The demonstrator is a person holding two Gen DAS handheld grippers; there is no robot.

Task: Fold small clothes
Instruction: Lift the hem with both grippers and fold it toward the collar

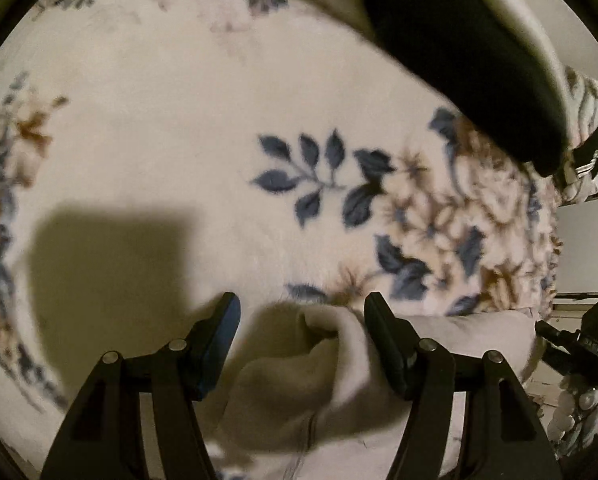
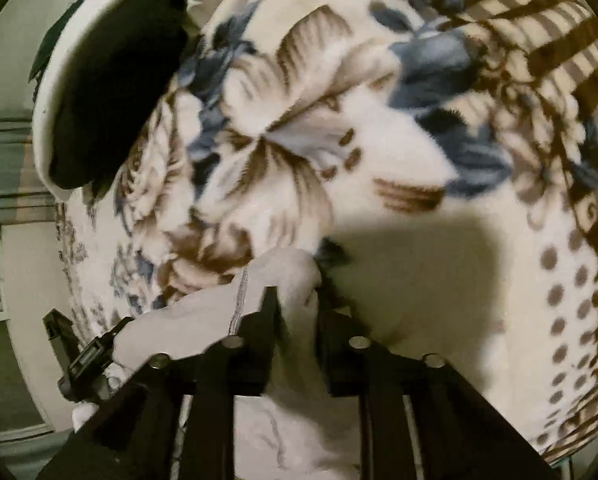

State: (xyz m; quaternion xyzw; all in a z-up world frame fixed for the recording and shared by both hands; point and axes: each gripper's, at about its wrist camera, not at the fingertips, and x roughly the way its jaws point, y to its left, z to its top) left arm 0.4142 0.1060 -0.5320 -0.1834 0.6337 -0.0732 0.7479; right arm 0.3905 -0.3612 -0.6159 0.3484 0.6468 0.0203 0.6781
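Note:
A small pale garment [image 1: 339, 384] lies on a floral fleece blanket [image 1: 179, 140]. In the left wrist view its bunched edge rises between the fingers of my left gripper [image 1: 301, 320]. The cloth rests against the right-hand finger [image 1: 383, 340], with a clear gap on the other side, so this gripper is open. In the right wrist view my right gripper [image 2: 299, 312] is shut on a raised fold of the same pale garment [image 2: 295, 276]. A stitched seam runs just left of the pinch. The rest of the garment is hidden under the gripper bodies.
A white basket [image 1: 547, 40] holding dark clothes sits at the blanket's far side and shows as the white basket [image 2: 51, 92] in the right wrist view. The blanket [image 2: 399, 160] has a brown striped border. The edge of the bed and the floor lie at the right.

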